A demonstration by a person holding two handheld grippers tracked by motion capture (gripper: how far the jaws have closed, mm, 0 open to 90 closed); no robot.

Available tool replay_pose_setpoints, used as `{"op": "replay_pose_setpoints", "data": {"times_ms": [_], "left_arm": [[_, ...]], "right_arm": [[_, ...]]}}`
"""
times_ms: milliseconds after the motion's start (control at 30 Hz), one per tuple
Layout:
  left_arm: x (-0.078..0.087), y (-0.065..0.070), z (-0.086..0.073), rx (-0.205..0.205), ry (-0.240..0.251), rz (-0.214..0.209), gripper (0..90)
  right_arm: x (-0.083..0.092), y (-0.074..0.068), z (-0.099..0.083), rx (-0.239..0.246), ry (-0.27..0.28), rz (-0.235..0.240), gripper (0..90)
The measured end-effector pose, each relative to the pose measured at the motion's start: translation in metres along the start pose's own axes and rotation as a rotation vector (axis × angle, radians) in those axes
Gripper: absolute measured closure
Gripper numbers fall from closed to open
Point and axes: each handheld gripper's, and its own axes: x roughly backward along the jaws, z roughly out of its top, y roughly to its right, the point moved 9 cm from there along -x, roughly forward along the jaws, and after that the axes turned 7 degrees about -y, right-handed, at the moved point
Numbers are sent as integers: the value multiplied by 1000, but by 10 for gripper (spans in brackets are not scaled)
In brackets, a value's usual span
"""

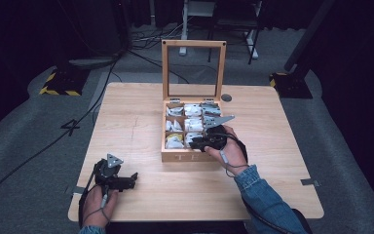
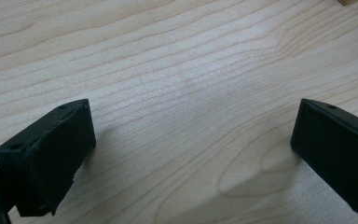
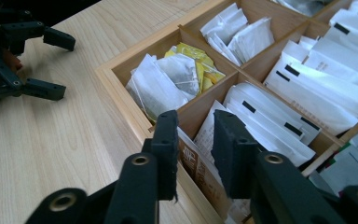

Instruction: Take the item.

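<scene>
— Nearest, what is seen at the left tongs (image 1: 133,178)?

— They are rested low on the bare wooden surface (image 2: 177,70), spread wide, with nothing held between the jaws; no part in the work is being taken by them.

— And further in, at the right tongs (image 3: 193,140)?

— They are lowered over the near middle compartment of the wooden tea box (image 1: 168,155), just inside its front wall. A tea sachet (image 3: 205,135) with brown print is stood between the jaws, which are nearly closed about it; whether it is already pinched cannot be told for certain, since a narrow gap is left.

— So which step is judged to be in hand?

— The grasp of that sachet, it is thought. A firm closing is called for next, then a straight lift, so that the neighbouring white packets (image 3: 279,126) are not dragged out.

— Beyond that?

— Further compartments filled with white sachets are seen, one with a yellow packet (image 3: 200,58), and the glass lid (image 1: 193,68) is stood upright at the back.
</scene>
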Motion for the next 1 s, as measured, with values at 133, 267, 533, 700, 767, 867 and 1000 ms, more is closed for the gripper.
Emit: {"op": "replay_pose_setpoints", "data": {"times_ms": [133, 267, 533, 700, 767, 867, 1000], "left_arm": [[0, 0, 0, 0, -1, 1, 1], [0, 0, 0, 0, 0, 1, 1], [0, 0, 0, 0, 0, 0, 1], [0, 0, 0, 0, 0, 1, 0], [0, 0, 0, 1, 0, 1, 1], [0, 0, 0, 0, 0, 0, 1], [0, 0, 0, 4, -1, -3, 1]], "right_arm": [[-3, 3, -2, -12, -13, -4, 753], [-6, 8, -5, -30, -22, -17, 749], [-10, 10, -7, -44, -27, -22, 760], [-12, 9, -9, -39, -40, -28, 862], [-12, 9, -10, -33, -43, -29, 877], [-11, 9, -9, -8, -38, -44, 900], [-4, 6, -3, 11, 3, -55, 900]]}}
